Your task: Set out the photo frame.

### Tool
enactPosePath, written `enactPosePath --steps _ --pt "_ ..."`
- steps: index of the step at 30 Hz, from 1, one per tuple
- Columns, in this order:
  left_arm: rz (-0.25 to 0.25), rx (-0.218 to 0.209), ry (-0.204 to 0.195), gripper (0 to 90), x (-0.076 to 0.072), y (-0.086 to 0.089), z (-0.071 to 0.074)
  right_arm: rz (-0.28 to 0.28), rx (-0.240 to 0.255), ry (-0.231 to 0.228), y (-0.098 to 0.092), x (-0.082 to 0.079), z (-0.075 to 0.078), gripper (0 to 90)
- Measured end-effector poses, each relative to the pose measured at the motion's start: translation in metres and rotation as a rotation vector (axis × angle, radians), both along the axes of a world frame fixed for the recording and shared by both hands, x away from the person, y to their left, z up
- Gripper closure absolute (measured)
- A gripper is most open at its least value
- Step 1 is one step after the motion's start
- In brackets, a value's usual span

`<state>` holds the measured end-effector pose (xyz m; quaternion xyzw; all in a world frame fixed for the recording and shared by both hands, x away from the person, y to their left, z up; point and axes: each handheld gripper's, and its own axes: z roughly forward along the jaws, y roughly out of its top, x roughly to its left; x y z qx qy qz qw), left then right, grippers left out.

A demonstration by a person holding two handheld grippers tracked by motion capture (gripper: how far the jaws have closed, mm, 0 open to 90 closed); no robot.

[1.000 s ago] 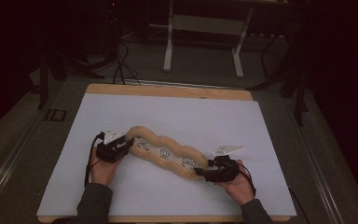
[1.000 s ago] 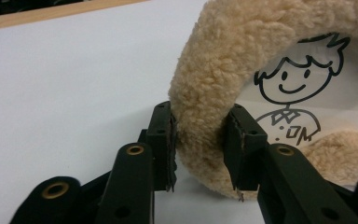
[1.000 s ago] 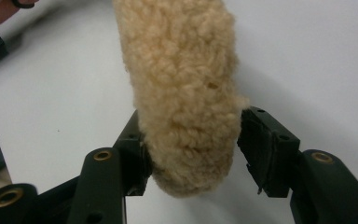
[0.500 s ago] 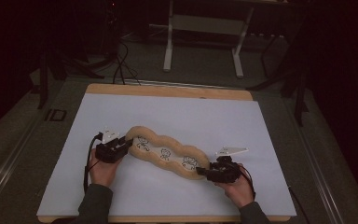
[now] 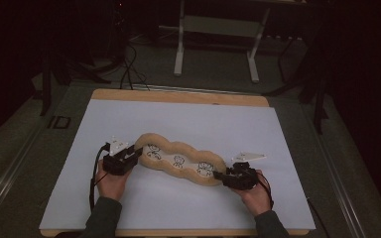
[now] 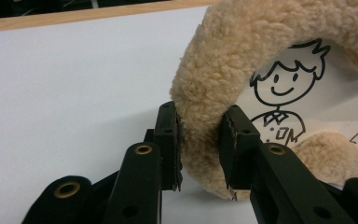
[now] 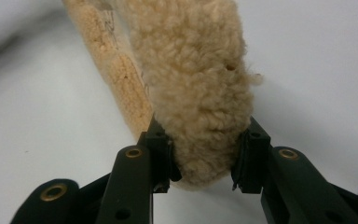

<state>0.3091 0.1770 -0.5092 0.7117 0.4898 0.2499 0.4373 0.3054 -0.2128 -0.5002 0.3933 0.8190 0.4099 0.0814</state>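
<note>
A long tan fleece cushion (image 5: 181, 161) with wavy edges and cartoon figures drawn on its pale middle lies slantwise on the white counter (image 5: 203, 124), running from the left claw up-left to the right claw lower-right. The left claw (image 6: 200, 144) is clenched on the fluffy rim at one end, both pads pressing into the fleece. The right claw (image 7: 205, 151), its jaws having just been closing, grasps the opposite end, the plush bulging between its pads. Each hand (image 5: 110, 179) rests low near the counter's front edge.
</note>
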Motion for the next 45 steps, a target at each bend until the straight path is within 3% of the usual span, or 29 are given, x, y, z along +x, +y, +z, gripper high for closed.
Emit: enactPosePath --steps 12,45 --pt "0.036 -0.026 -0.04 71.6 -0.008 -0.001 0.005 -0.016 0.002 -0.063 0.0 0.009 0.01 65.1" --pt "0.088 -0.055 -0.074 71.1 -0.019 0.001 0.017 -0.043 0.059 -0.101 0.0 0.026 0.023 63.7"
